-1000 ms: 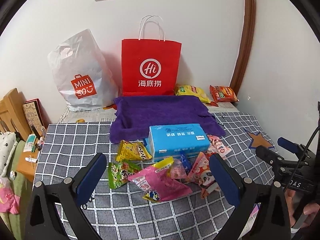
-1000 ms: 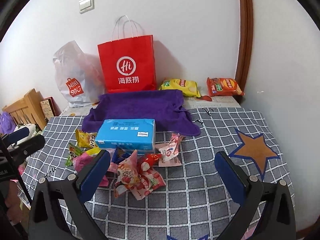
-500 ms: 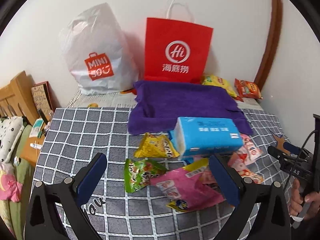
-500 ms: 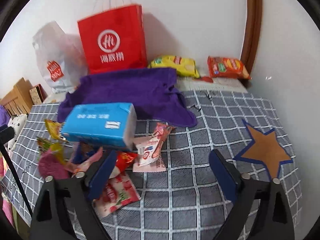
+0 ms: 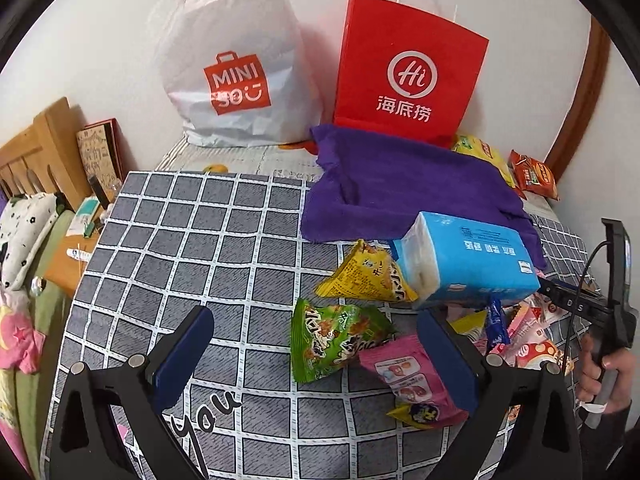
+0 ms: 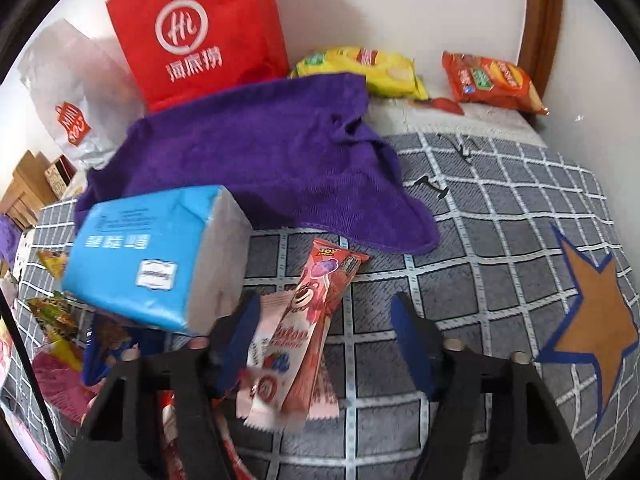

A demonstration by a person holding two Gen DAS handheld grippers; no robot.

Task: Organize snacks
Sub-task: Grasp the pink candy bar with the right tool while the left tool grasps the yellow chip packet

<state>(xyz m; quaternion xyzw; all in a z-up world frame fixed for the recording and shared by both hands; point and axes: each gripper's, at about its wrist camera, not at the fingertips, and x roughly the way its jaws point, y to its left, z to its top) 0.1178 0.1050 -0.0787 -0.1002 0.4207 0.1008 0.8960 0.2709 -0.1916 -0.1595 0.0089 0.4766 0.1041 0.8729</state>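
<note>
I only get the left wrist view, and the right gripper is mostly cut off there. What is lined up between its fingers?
Observer: In the right wrist view, a long pink snack wrapper lies between the fingers of the right gripper. The jaws are closing but not yet clamped on it.
Operator: Is the tissue pack in the way?
Observer: The blue tissue pack sits just beside the finger nearer the pile, outside the jaws.
Operator: Any room on the other side?
Observer: Yes, the other finger stands over bare checked cloth, apart from the wrapper.
</note>
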